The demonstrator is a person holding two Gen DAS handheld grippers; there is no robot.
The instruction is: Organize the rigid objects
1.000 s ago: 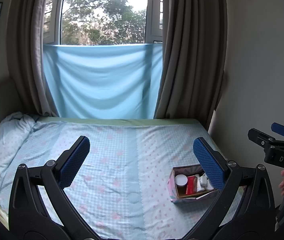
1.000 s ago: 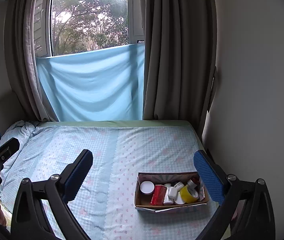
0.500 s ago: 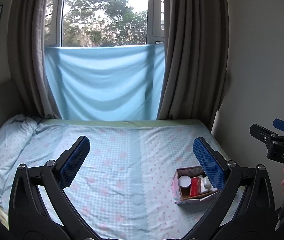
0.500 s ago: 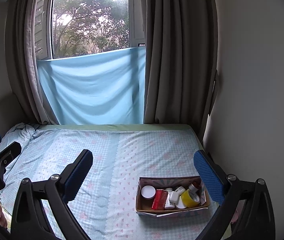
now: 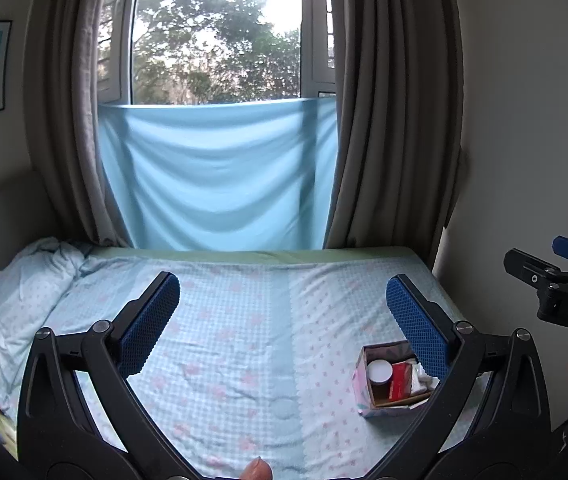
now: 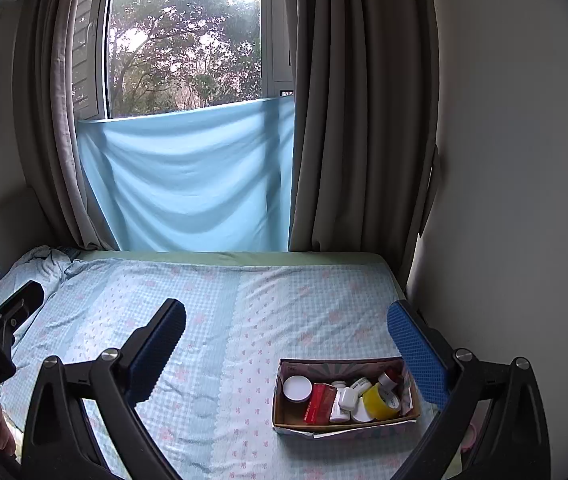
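Note:
A small cardboard box (image 6: 280, 392) with patterned sides sits on the bed at the right. In it lie a white-lidded jar (image 6: 298, 387), a red packet (image 6: 318, 403), small white bottles (image 6: 344, 398) and a yellow tape roll (image 6: 380, 400). The box also shows in the left wrist view (image 5: 362, 376), partly behind a finger. My left gripper (image 5: 282, 320) is open and empty, high above the bed. My right gripper (image 6: 286, 344) is open and empty, above and short of the box. Each gripper shows at the edge of the other's view.
The bed (image 6: 244, 320) has a light blue patterned sheet. A rumpled quilt (image 5: 8, 292) lies at its left. A blue cloth (image 5: 220, 176) hangs under the window between grey curtains. A white wall (image 6: 504, 200) borders the bed on the right.
Both grippers have drawn back and risen slightly; the box sits lower and smaller in both views. Both stay open and empty.

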